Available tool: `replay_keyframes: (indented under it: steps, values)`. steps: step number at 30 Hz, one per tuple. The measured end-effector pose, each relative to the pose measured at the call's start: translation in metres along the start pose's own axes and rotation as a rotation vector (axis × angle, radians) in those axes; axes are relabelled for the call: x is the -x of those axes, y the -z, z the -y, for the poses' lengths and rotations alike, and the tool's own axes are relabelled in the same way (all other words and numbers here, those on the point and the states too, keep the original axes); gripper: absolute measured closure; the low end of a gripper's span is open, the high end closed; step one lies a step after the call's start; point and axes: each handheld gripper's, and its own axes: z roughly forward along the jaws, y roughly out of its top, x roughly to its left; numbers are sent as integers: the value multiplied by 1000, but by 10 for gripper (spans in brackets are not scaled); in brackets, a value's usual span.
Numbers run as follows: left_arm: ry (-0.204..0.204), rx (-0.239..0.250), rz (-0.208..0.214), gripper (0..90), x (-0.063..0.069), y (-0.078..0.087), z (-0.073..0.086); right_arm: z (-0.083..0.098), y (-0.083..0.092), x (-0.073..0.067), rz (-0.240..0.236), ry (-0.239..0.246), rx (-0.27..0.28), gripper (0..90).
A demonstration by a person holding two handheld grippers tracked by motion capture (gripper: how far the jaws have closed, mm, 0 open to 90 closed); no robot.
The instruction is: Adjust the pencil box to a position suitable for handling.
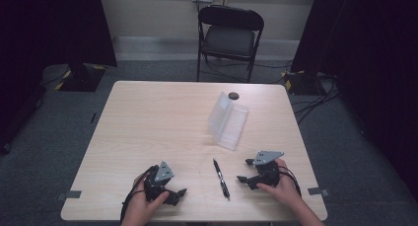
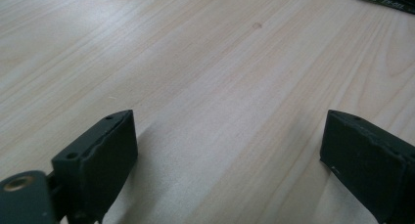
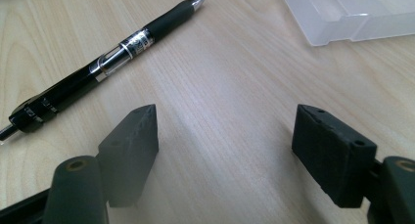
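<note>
Black pen [image 1: 221,179] is lying flat on the table [image 1: 148,127] near its front edge, btwn the two grippers, tip pointing away from the person. Right gripper [image 1: 245,169] is resting just to the pen's right, jaws standing wide apart w/ nothing btwn them, pen just off its left jaw, not touching. Left gripper [image 1: 181,192] is sitting farther off on the pen's other side, jaws also apart, bare wood btwn them. Clear plastic case [image 1: 227,120] is lying open beyond the pen.

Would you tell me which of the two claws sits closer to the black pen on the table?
The right claw: the pen lies just beside it, while the left claw rests farther off.
</note>
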Motion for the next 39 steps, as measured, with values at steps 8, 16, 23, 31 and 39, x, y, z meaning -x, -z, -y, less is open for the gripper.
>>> replay_keyframes:
  steps: [8, 16, 23, 31, 39]
  values:
    - [0, 1, 1, 61, 0, 0, 0, 0, 0, 0, 0, 0, 0, 248]
    - [0, 0, 8, 50, 0, -1, 0, -5, 0, 9, 11, -8, -1, 283]
    - [0, 1, 8, 50, 0, -1, 0, -25, -8, 29, 59, -40, 23, 345]
    - [0, 0, 7, 50, 0, -1, 0, -52, -21, 35, 38, -8, 33, 505]
    - [0, 0, 8, 50, 0, -1, 0, -66, -39, 37, 71, 20, -3, 578]
